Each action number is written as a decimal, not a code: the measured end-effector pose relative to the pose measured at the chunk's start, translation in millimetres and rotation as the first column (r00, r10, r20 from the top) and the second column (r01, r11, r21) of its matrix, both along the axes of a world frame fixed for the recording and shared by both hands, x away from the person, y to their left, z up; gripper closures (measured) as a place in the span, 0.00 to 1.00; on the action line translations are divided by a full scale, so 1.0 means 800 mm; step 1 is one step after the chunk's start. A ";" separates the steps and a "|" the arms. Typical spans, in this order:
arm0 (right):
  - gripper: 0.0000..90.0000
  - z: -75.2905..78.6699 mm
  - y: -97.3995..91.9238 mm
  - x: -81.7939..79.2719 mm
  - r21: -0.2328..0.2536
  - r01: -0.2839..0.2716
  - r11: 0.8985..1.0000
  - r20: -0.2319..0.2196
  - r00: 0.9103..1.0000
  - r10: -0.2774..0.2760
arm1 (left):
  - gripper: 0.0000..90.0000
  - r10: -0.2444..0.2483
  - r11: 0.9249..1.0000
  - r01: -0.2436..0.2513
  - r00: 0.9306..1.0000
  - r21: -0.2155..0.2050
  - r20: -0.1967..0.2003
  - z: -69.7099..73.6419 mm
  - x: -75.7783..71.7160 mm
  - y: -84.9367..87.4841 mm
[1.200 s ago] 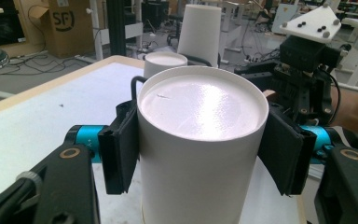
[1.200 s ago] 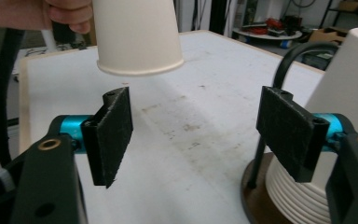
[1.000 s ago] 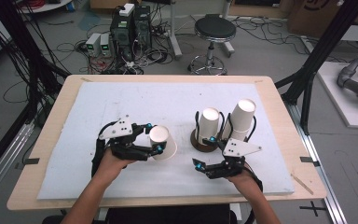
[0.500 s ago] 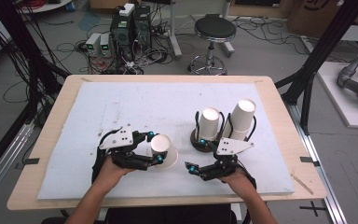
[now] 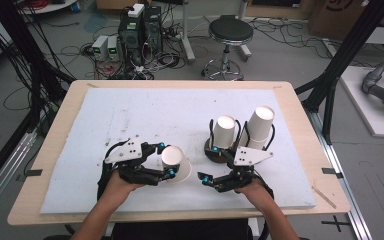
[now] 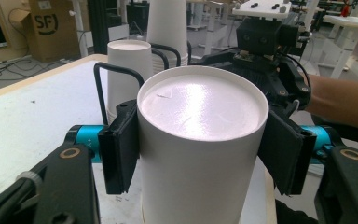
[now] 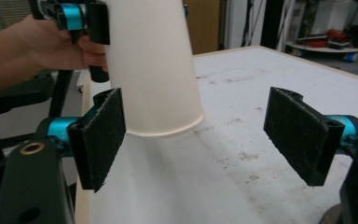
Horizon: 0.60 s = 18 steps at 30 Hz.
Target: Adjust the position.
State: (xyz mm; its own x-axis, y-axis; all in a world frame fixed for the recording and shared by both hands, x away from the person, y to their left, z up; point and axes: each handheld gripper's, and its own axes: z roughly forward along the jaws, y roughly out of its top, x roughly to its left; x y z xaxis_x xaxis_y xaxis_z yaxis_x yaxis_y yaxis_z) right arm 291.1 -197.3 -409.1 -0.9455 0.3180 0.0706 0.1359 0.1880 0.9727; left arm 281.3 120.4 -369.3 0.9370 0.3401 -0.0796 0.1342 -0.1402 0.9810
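My left gripper (image 5: 166,160) is shut on a white paper cup (image 5: 174,164) held upside down, its closed base facing up. In the left gripper view the black pads (image 6: 121,144) press both sides of the cup (image 6: 200,140). In the right gripper view the cup (image 7: 151,70) hangs tilted with its rim just above the white mat. My right gripper (image 5: 209,164) sits just right of the cup. Its jaws stand wide open (image 7: 193,135) with nothing between the pads, and the cup's rim is near its left pad (image 7: 100,135).
A black wire cup holder on a dark round base (image 5: 215,152) stands behind the right gripper, carrying two stacks of white cups (image 5: 226,131) (image 5: 260,125). The white mat (image 5: 155,110) covers most of the wooden table (image 5: 300,107). Beyond the table are a stool, computers and cables.
The left gripper with its cup has shifted a little toward the table's front edge. The right gripper has edged slightly left, toward the cup.
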 end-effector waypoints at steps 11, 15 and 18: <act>0.23 0.003 0.010 0.000 -0.062 -0.064 0.996 0.009 0.998 0.065 | 0.39 -0.040 0.999 0.040 0.999 0.007 0.010 0.005 0.006 -0.012; 0.23 0.006 0.016 -0.002 -0.082 -0.077 0.994 0.023 0.997 0.079 | 0.39 -0.058 0.998 0.058 0.998 0.011 0.020 0.009 0.007 -0.015; 0.23 0.008 0.018 0.001 -0.073 -0.079 0.994 0.021 0.996 0.081 | 0.39 -0.069 0.998 0.069 0.997 0.008 0.022 0.012 0.009 -0.015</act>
